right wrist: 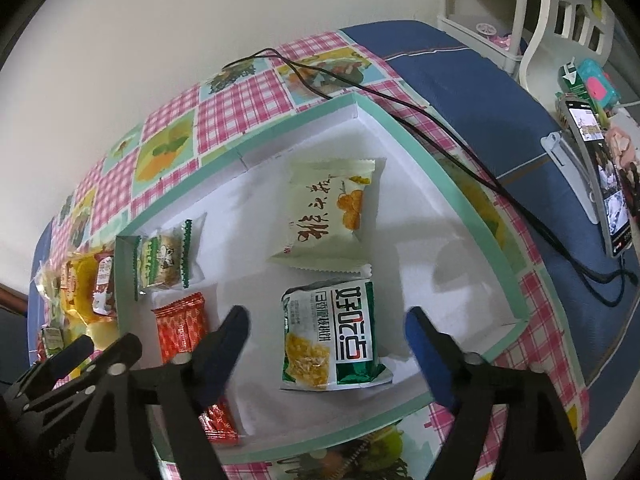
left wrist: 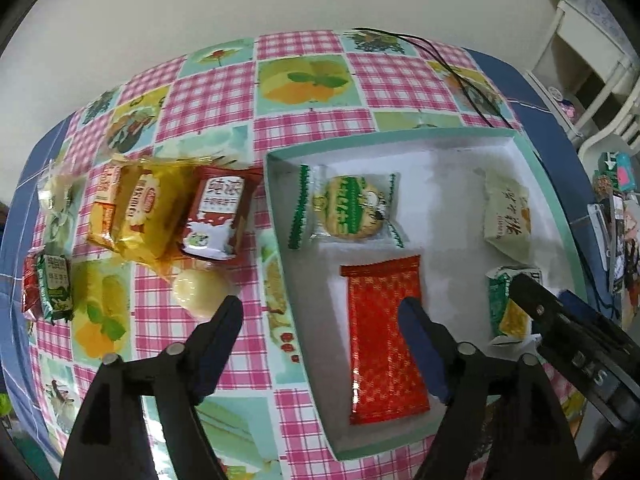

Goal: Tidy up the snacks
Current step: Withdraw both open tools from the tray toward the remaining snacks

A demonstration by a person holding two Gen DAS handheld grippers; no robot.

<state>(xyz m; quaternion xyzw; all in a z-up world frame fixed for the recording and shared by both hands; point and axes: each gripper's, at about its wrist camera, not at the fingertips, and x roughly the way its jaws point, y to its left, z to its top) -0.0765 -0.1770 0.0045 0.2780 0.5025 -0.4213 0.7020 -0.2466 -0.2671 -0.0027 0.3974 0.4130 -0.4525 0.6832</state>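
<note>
Both grippers are hovering over the table, pointing steeply down, and both are standing released with nothing between their fingers.

The left gripper [left wrist: 320, 312] is spreading its jaws wide above the near left edge of the white tray [left wrist: 520, 148]. One finger is hanging over the checked tablecloth [left wrist: 208, 96], the other over the red packet [left wrist: 380, 344], which is lying flat inside the tray at its near left. Neither finger is pressing on it.

The right gripper [right wrist: 326, 320] is straddling the green-and-white corn snack packet [right wrist: 332, 340], which is sitting flat on the tray floor at the near side. The packet is lying free between the open fingers, apart from both.

Farther back in the tray, a pale green packet with red writing [right wrist: 328, 224] is resting just beyond the corn snack, and a clear-wrapped round biscuit with green edges [left wrist: 348, 208] is lying toward the far left corner.

Outside the tray, on the cloth to the left, snacks are waiting in a loose group: a yellow packet [left wrist: 140, 216], a dark red packet [left wrist: 216, 216] leaning against it, a pale round sweet [left wrist: 200, 292] just near of those, and a small green packet [left wrist: 54, 292] well to the left.

A black cable [right wrist: 400, 104] is trailing across the far right of the table, and a phone on a stand [right wrist: 600, 184] is sitting at the right.
</note>
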